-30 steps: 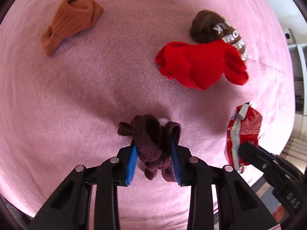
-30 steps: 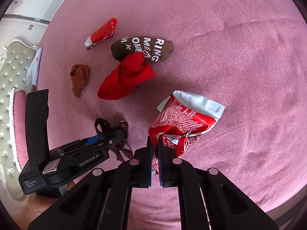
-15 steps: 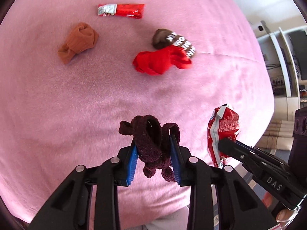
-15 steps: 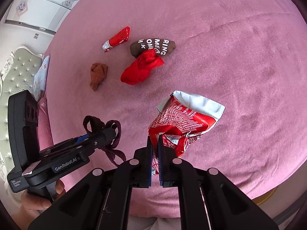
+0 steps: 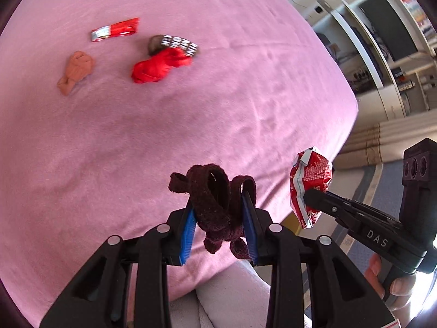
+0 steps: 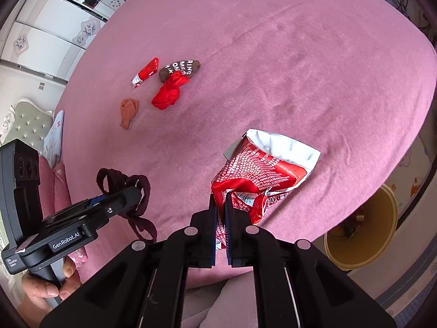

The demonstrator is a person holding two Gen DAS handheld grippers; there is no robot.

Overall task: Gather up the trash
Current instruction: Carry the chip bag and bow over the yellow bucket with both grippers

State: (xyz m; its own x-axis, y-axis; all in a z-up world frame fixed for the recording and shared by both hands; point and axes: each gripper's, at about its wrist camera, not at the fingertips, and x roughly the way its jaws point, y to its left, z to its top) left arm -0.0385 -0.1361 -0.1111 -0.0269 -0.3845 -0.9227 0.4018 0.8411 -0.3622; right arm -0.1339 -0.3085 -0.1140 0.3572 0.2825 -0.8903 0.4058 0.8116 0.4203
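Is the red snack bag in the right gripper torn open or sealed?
Open: the red snack bag gapes at its top, silver lining showing, crumpled where the right gripper clamps it.

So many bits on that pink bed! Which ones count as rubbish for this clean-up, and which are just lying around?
Rubbish for the job:
- crumpled red snack bag, pinched in the right tongs
- small red wrapper, on the bed
- yellow bin beside the bed, probably for the rubbish

Lying about, or not clearly rubbish:
- dark maroon sock, in the left tongs
- orange sock
- red sock
- brown lettered sock
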